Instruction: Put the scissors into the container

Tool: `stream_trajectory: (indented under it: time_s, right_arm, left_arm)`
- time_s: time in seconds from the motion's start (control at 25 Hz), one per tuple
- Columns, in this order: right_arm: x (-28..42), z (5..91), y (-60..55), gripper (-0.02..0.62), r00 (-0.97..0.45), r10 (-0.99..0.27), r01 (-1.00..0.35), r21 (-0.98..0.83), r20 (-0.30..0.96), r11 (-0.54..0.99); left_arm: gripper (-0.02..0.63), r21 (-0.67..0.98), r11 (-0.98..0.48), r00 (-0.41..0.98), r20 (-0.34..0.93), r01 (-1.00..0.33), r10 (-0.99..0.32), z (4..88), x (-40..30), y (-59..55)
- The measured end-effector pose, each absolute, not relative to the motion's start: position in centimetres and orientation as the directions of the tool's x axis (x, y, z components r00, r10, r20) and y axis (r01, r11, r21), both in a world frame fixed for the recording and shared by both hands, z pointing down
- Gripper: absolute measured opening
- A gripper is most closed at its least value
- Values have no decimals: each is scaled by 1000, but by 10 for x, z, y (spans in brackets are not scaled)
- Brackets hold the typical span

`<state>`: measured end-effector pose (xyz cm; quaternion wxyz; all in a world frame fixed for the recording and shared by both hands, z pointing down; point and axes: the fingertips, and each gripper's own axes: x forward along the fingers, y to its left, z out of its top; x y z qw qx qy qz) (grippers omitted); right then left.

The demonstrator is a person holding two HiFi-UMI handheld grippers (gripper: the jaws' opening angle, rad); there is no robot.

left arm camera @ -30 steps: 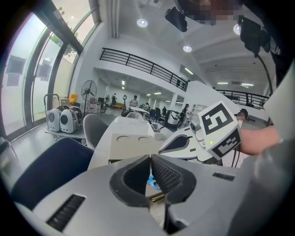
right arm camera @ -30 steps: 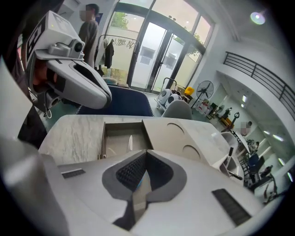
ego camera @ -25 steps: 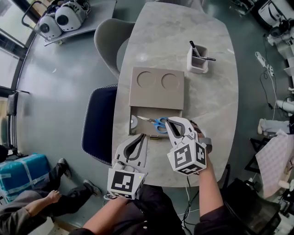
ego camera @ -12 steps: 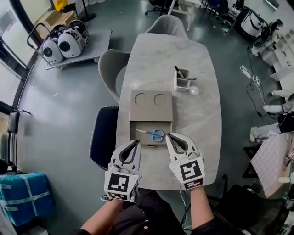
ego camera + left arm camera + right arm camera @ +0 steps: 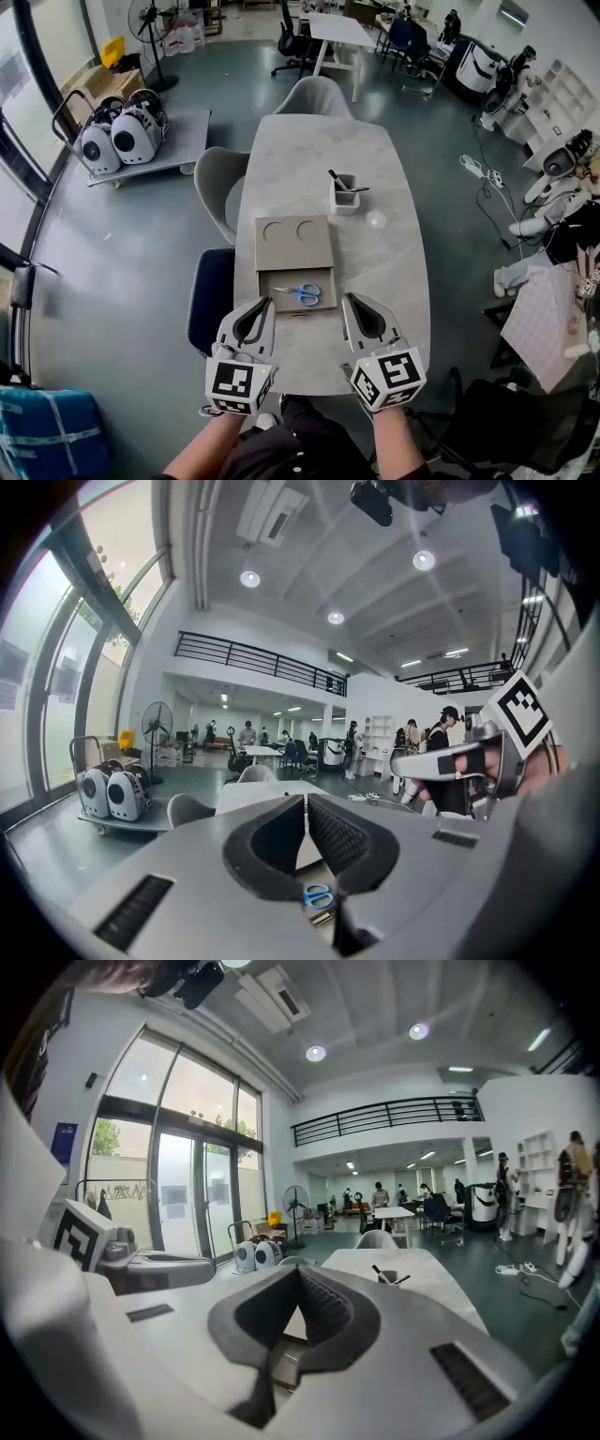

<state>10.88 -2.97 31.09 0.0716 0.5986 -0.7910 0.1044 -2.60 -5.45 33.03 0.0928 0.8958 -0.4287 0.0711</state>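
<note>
1. The long grey table (image 5: 394,272) runs away from the person. The container (image 5: 277,302), a shallow brown tray, sits near its close end. A flat lid (image 5: 293,255) with two round recesses lies just beyond the tray and touches it.
2. The left gripper (image 5: 263,306) hangs over the table's near edge, just short of the tray. Its jaws are clenched together on nothing, and its own view shows the ribbed pads (image 5: 328,832) meeting.
3. The right gripper (image 5: 351,302) hangs level with it at the tray's other near corner. Its jaws are likewise pressed closed and empty.
4. By the look of it the placing is done, and the step in hand is pulling clear. To do that well, both grippers should travel up and back towards the body with the jaws kept closed. Neither tip should dip towards the tray rim, because a nudge could shift the tray or tip the contents out.
5. A small white pen cup (image 5: 345,194) stands well beyond the lid, out of the way.
6. The scissors (image 5: 302,292) lie flat inside the tray, apart from both grippers. They have blue loop handles towards the right and slim silver blades pointing left. They look light and flat, so they should rest steadily.
</note>
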Motion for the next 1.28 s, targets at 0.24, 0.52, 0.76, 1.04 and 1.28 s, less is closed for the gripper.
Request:
stream_trajectory:
  time_s: [0.24, 0.52, 0.76, 1.04, 1.28]
  right_arm:
    - [110, 274, 5, -3, -181, -975, -982, -84, 128, 171]
    - [108, 256, 43, -3, -118, -990, -990, -83, 70, 112]
    - [103, 246, 67, -3, -75, -997, -995, -62, 20, 74]
    - [96, 242, 82, -3, -85, -996, -995, -46, -7, 85]
    - [104, 245, 86, -3, -82, -997, -995, -62, 8, 82]
  left_arm:
    - [23, 88, -622, 628, 150, -778, -764, 302, -39, -37]
    - [23, 65, -631, 634, 97, -773, -767, 276, -45, -12]
    - [23, 55, -632, 635, 74, -773, -769, 270, -56, 9]
    - [23, 34, -628, 629, 52, -777, -776, 264, -59, 25]
    - [23, 22, -627, 628, 39, -778, -778, 257, -57, 33]
